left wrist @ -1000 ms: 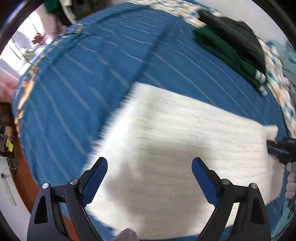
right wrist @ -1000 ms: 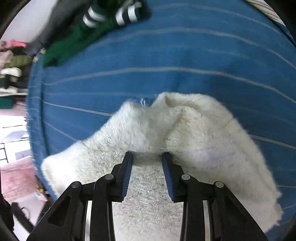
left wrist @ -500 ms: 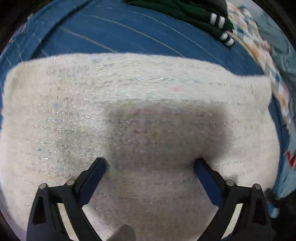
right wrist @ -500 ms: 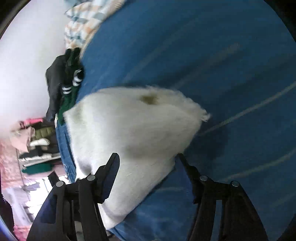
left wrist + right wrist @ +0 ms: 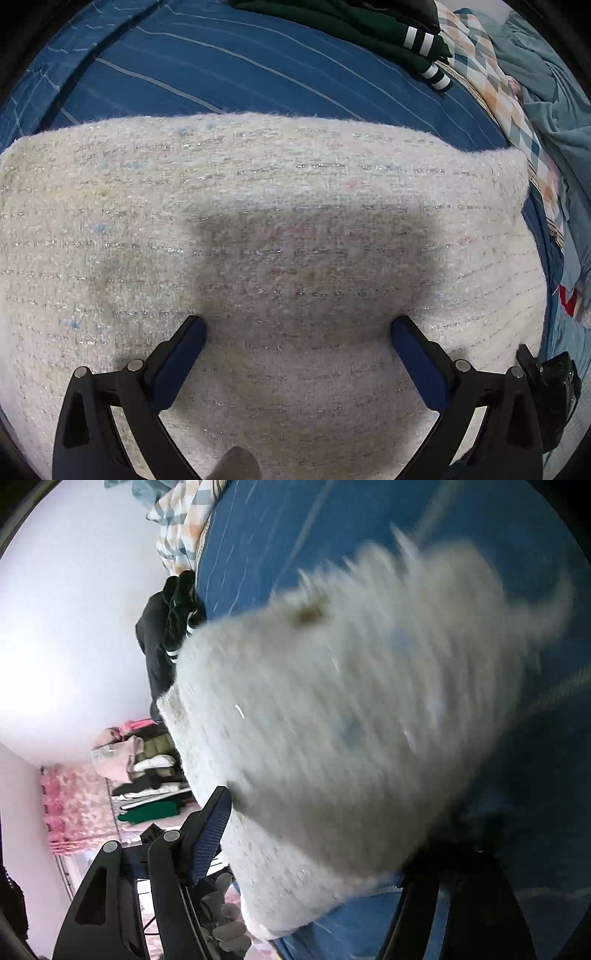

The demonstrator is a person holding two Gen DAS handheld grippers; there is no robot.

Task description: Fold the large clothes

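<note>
A: Where is the sweater (image 5: 280, 221)?
B: Flat on the bed (image 5: 221, 66), folded. Left claw (image 5: 297, 347) is spread wide above it, gripping nothing; right claw (image 5: 317, 834) likewise wide, beside its edge.
A: Handling?
B: Probably soft, thick, limp knit; pinch a folded edge or corner.

Black grippers (image 5: 298, 328), blue pads (image 5: 181, 362), perhaps gloved

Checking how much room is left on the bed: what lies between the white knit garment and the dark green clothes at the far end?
Only bare blue striped bedsheet separates the white knit garment from the dark green clothes; the left wrist view shows it.
</note>
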